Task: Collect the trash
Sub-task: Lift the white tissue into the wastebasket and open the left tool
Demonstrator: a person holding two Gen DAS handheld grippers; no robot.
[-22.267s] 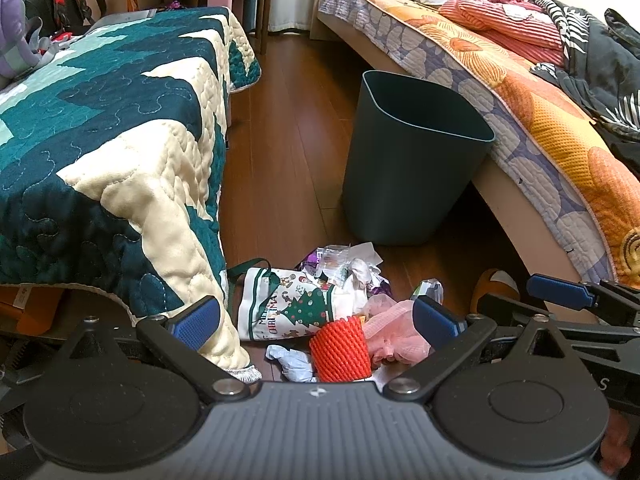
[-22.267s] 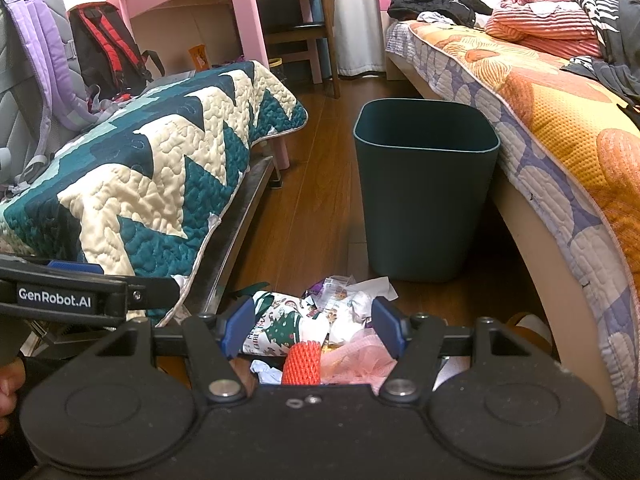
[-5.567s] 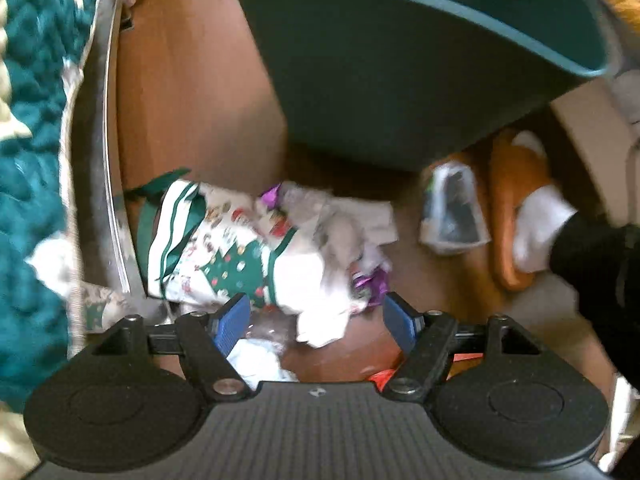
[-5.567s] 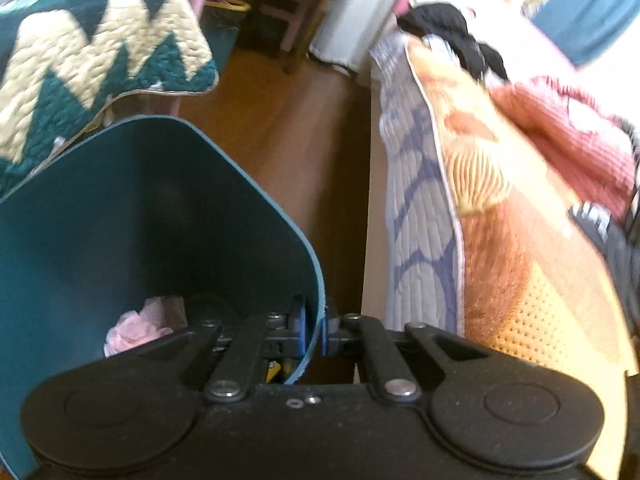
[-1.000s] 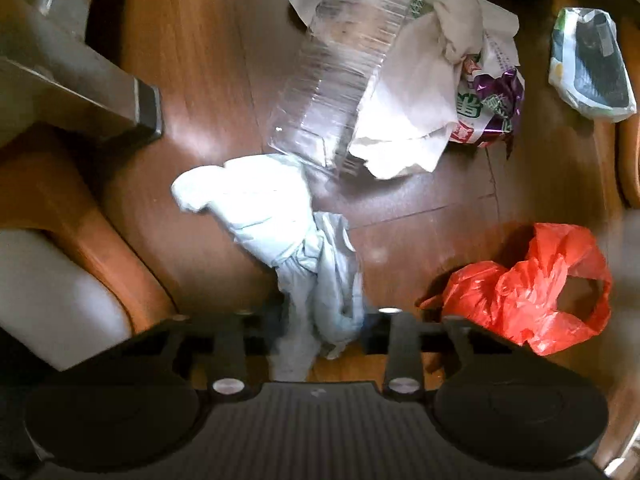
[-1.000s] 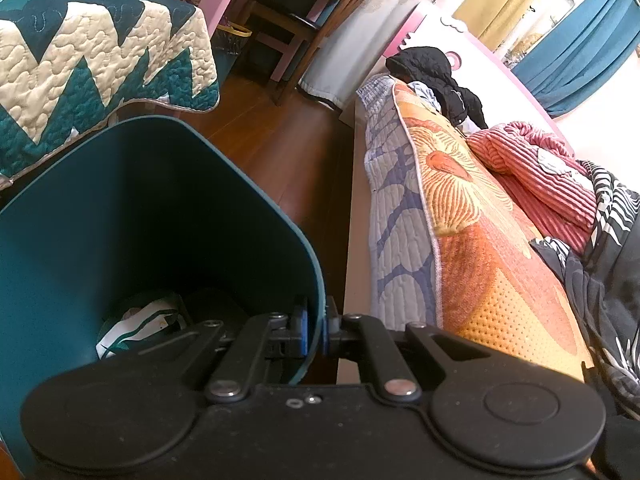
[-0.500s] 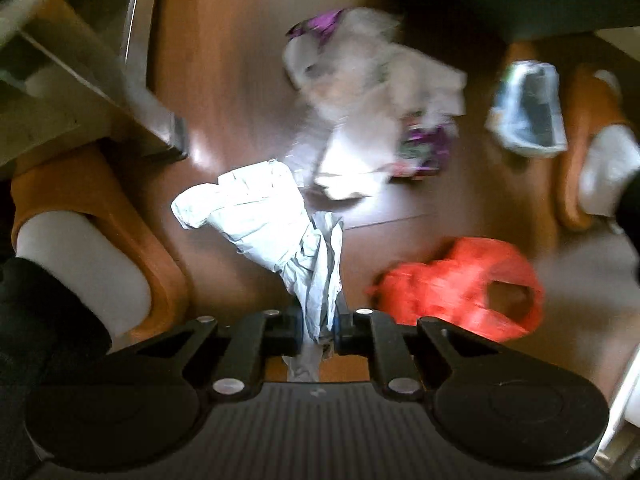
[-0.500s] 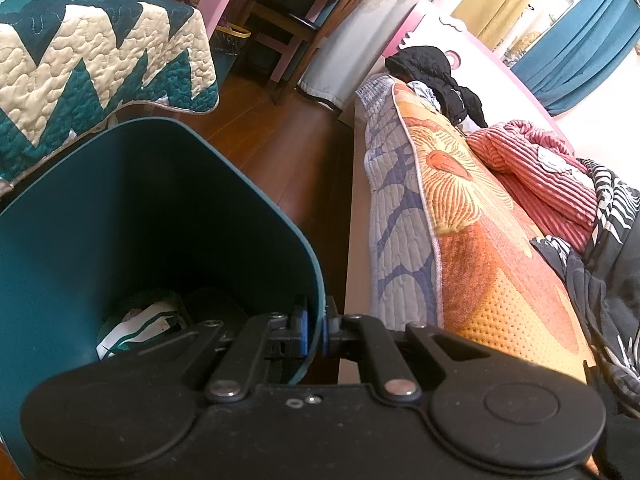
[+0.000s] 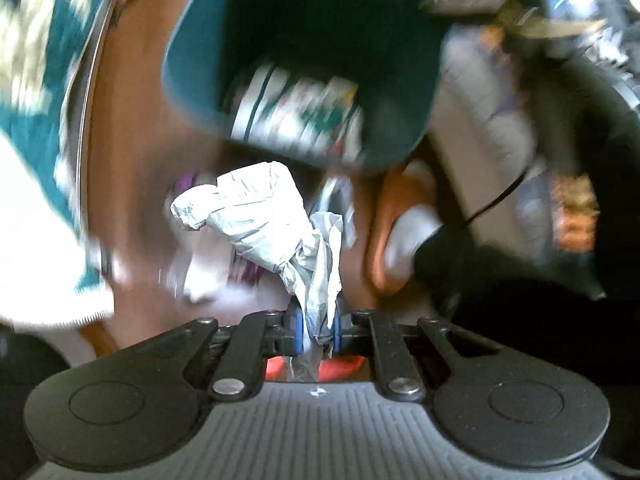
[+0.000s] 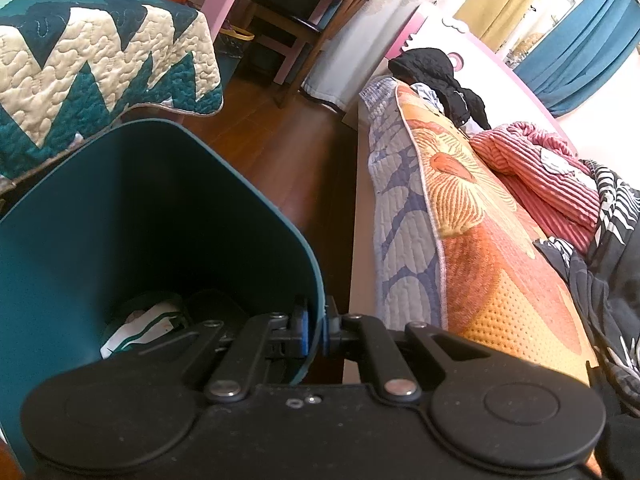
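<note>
Half a second ago the crumpled white bag (image 9: 260,216) trailed on the wooden floor under the left gripper (image 9: 316,330); now it hangs clear of the floor, and the open mouth of the teal bin (image 9: 192,80) has swung into view above it. The left jaws are clamped on the bag's twisted neck. This looks like the carry to the bin, with the drop not yet made.

The right gripper (image 10: 314,334) has not shifted — its jaws are pressed together on the bin's rim, one pad inside the wall and one outside, tilting the bin (image 10: 120,216) toward the pile. A white and green paper bag (image 10: 140,326) already lies in the bottom.

The left view is heavily smeared by motion. More litter lies on the floor behind the hanging bag, but no single piece can be told apart. A strip of red (image 9: 344,364) shows just below the left jaws, mostly hidden by the gripper body. To the right, an orange slipper with a white sock (image 9: 400,236) is only roughly readable. How near the white bag is to the bin's rim cannot be judged.
</note>
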